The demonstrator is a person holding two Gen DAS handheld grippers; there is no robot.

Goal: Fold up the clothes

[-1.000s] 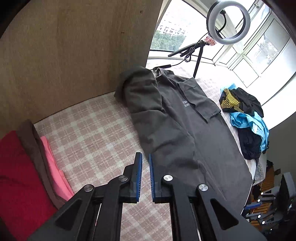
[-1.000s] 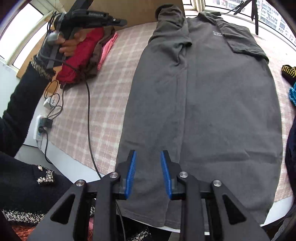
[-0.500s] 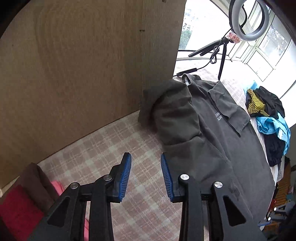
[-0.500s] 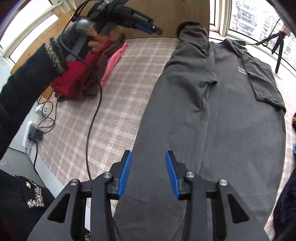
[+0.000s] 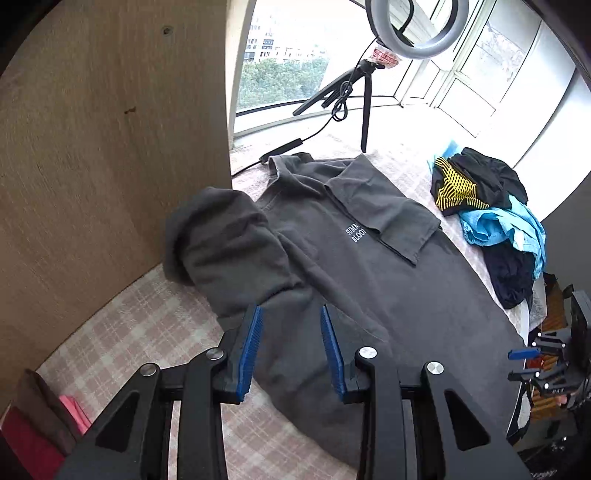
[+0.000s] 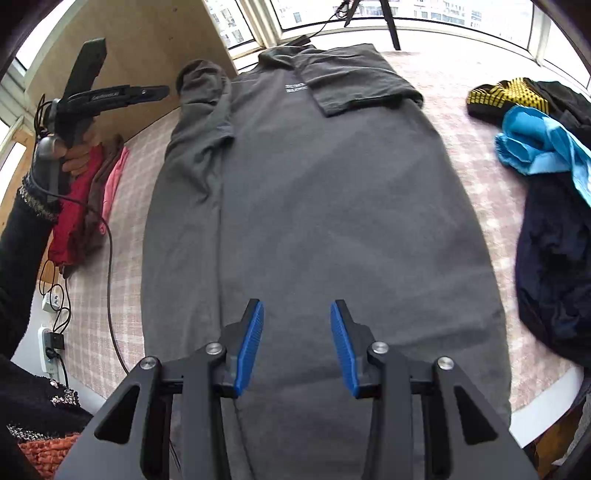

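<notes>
A dark grey polo shirt [image 6: 325, 206] lies flat on the checked bed cover, collar far, hem near. Its right sleeve [image 6: 354, 86] is folded in over the chest; its left sleeve [image 6: 201, 96] lies bunched along the left side. My right gripper [image 6: 295, 343] is open and empty above the hem. My left gripper [image 5: 290, 343] is open and empty above the shirt's left side, just below the bunched sleeve [image 5: 229, 240]. In the right wrist view the left gripper [image 6: 159, 90] is held in the air to the left of that sleeve.
Folded red, brown and pink clothes [image 6: 88, 199] are stacked at the left. A pile of black, yellow and blue clothes [image 6: 535, 147] lies at the right. A wooden board [image 5: 103, 147] stands at the far left. A ring light on a tripod [image 5: 413, 33] stands by the window.
Both grippers have opened wider. My left gripper moved from the clothes stack toward the shirt's bunched sleeve. My right gripper moved right, over the middle of the hem.
</notes>
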